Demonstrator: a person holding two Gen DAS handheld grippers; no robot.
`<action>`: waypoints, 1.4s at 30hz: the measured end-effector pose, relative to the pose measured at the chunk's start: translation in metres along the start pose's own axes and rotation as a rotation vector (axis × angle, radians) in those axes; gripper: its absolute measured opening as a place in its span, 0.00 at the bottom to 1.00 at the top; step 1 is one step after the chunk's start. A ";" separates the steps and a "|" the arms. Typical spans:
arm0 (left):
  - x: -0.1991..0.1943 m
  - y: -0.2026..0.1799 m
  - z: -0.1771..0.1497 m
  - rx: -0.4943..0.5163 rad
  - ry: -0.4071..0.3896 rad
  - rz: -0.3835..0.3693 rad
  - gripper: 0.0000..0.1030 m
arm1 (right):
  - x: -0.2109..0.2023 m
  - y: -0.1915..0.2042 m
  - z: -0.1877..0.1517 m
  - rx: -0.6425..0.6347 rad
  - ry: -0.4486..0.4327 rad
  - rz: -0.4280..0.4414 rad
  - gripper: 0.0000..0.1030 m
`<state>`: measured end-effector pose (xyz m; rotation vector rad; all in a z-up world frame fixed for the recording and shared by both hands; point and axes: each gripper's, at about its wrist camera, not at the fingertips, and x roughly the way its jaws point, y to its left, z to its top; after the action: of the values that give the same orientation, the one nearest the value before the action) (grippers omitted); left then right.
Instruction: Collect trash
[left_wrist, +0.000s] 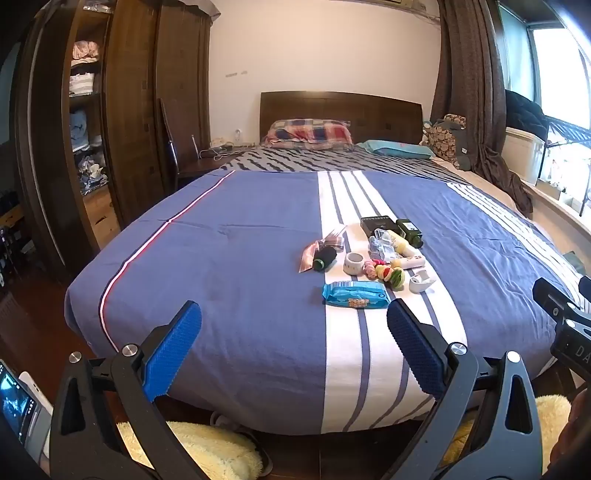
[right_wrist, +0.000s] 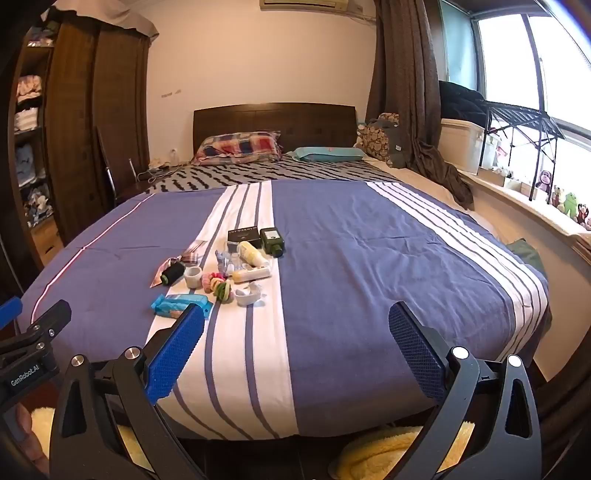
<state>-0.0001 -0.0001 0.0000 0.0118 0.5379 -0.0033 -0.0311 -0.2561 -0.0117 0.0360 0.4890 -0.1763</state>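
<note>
A cluster of small items lies on the white stripe of the blue bedspread (left_wrist: 240, 266). Nearest is a blue wipes pack (left_wrist: 355, 293) (right_wrist: 180, 304). Behind it sit a black roll on a pink wrapper (left_wrist: 324, 258) (right_wrist: 173, 274), a small white cup (left_wrist: 353, 263) (right_wrist: 192, 276), colourful hair ties (left_wrist: 384, 272) (right_wrist: 219, 286), a white curved piece (left_wrist: 421, 282) (right_wrist: 248, 293), cream tubes (left_wrist: 400, 245) (right_wrist: 253, 254), a black box (left_wrist: 380, 224) (right_wrist: 243, 233) and a dark green bottle (left_wrist: 410, 230) (right_wrist: 272, 240). My left gripper (left_wrist: 293, 317) hovers open at the foot of the bed. My right gripper (right_wrist: 295, 321) is open too, empty.
A dark wardrobe (left_wrist: 122, 110) with open shelves stands on the left. Pillows (left_wrist: 308, 133) and a headboard are at the far end. A window sill (right_wrist: 535, 206) with toys runs along the right. Yellow fluffy slippers (left_wrist: 207, 450) lie on the floor below the bed.
</note>
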 end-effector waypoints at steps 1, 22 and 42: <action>0.000 0.000 0.000 0.000 -0.001 0.001 0.92 | 0.001 0.000 0.000 0.000 0.004 0.001 0.97; -0.004 0.001 0.003 -0.010 -0.006 -0.010 0.92 | -0.002 -0.001 0.000 0.004 0.017 0.013 0.97; -0.002 0.002 0.004 -0.011 -0.004 -0.006 0.92 | 0.000 0.001 0.001 0.001 0.021 0.017 0.97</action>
<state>0.0000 0.0016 0.0043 -0.0001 0.5344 -0.0062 -0.0303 -0.2554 -0.0109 0.0425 0.5098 -0.1599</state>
